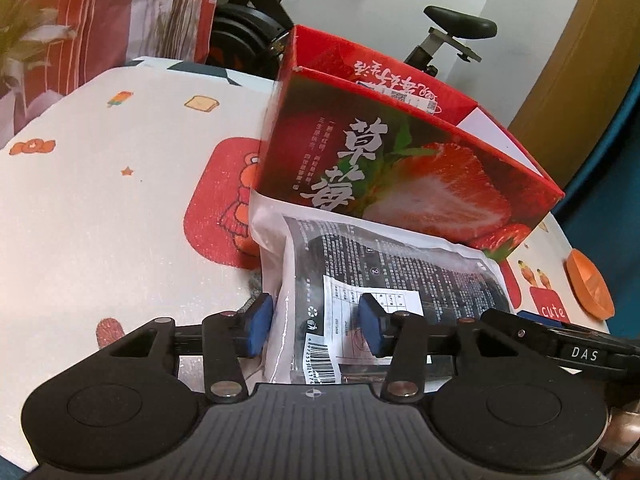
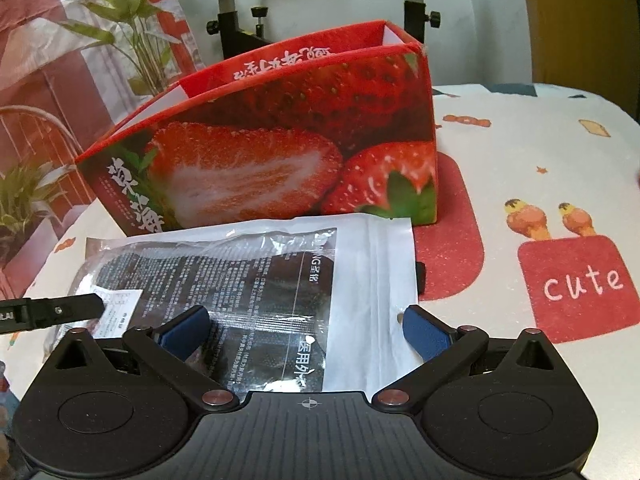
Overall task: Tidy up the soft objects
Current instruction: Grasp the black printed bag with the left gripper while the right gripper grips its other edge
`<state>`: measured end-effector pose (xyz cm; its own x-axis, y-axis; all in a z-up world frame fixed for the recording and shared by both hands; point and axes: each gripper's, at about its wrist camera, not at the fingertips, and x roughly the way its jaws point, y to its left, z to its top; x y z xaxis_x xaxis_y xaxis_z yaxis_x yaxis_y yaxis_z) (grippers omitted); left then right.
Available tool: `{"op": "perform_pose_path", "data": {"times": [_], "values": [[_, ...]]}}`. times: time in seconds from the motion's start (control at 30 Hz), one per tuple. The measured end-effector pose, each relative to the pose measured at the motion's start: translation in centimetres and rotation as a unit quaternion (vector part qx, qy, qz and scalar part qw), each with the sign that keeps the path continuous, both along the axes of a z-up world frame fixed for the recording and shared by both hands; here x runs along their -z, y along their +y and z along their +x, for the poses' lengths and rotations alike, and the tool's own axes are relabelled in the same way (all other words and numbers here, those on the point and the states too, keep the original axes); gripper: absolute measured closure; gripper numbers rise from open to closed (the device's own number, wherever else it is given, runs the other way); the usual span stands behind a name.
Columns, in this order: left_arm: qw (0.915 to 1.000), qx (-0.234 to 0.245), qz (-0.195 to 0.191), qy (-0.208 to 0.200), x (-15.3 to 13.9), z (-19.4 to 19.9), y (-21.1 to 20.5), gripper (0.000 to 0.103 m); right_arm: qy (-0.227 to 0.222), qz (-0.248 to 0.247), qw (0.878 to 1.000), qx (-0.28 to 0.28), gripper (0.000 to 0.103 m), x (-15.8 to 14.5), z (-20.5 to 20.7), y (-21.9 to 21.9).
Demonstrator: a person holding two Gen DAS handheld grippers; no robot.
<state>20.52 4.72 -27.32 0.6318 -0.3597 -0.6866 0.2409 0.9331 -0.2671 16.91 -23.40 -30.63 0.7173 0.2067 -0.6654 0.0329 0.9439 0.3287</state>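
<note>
The flat plastic pouch with a white border, a clear window and dark contents (image 1: 384, 276) lies on the white tablecloth printed with small cartoon pictures (image 1: 120, 200), its far edge touching the foot of the open red cardboard box printed with strawberries (image 1: 400, 168). I judge the pouch to be light, soft and a little slippery; the film wrinkles and shines, so it will bend and sag if I lift it from one corner only. The best hold, I think, is on the near edge, one pair of tongs on each side, pinching the sealed white border where the film is doubled.

My left gripper (image 1: 316, 326) is half closed around the near left edge of the pouch; the blue pads (image 1: 262, 322) stand on both sides of the film, but I cannot tell whether they press it already. My right gripper (image 2: 304, 330) stands wide open over the near right part of the pouch (image 2: 280, 280), holding nothing.

On the box I read the large Chinese characters 草莓. A red patch on the cloth (image 2: 580, 284) says "cute". The pouch shows a barcode and a white sticker; the small print is too fine to read. The other tool carries the letters "DAS".
</note>
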Motion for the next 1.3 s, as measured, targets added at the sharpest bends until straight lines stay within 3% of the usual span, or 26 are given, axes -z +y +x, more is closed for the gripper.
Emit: {"op": "perform_pose_path", "data": {"times": [0.03, 0.1, 0.17, 0.33, 0.47, 0.63, 0.93, 1.3], "values": [[1.0, 0.0, -0.002, 0.001, 0.1, 0.0, 0.0, 0.053, -0.005, -0.004, 1.0, -0.007, 0.012, -0.3, -0.1, 0.2], [1.0, 0.002, 0.007, -0.004, -0.1, -0.1, -0.3, 0.053, -0.011, -0.017, 1.0, -0.013, 0.014, -0.7, -0.3, 0.7], [0.9997, 0.008, 0.02, -0.013, -0.2, -0.4, -0.7, 0.053, -0.015, -0.01, 1.0, -0.02, 0.023, -0.9, -0.4, 0.8], [0.9997, 0.009, 0.018, -0.016, -0.3, -0.6, -0.5, 0.053, -0.025, -0.019, 0.999, -0.034, 0.026, -1.5, -0.6, 0.9], [0.9998, 0.007, 0.006, -0.016, -0.4, -0.7, -0.3, 0.053, -0.045, -0.061, 0.996, -0.057, 0.032, -2.3, -1.2, 2.0], [0.9998, 0.003, -0.009, -0.019, -0.7, -0.9, 0.1, 0.053, -0.074, -0.103, 0.989, -0.075, 0.034, -3.5, -2.0, 3.0], [0.9993, 0.003, -0.021, -0.032, -1.2, -1.5, 0.1, 0.053, -0.083, -0.114, 0.987, -0.075, 0.035, -4.1, -2.6, 3.1], [0.995, 0.002, -0.029, -0.096, -4.5, -3.1, 0.6, 0.053, -0.133, -0.115, 0.982, -0.071, 0.035, -7.4, -3.8, 3.1]]}}
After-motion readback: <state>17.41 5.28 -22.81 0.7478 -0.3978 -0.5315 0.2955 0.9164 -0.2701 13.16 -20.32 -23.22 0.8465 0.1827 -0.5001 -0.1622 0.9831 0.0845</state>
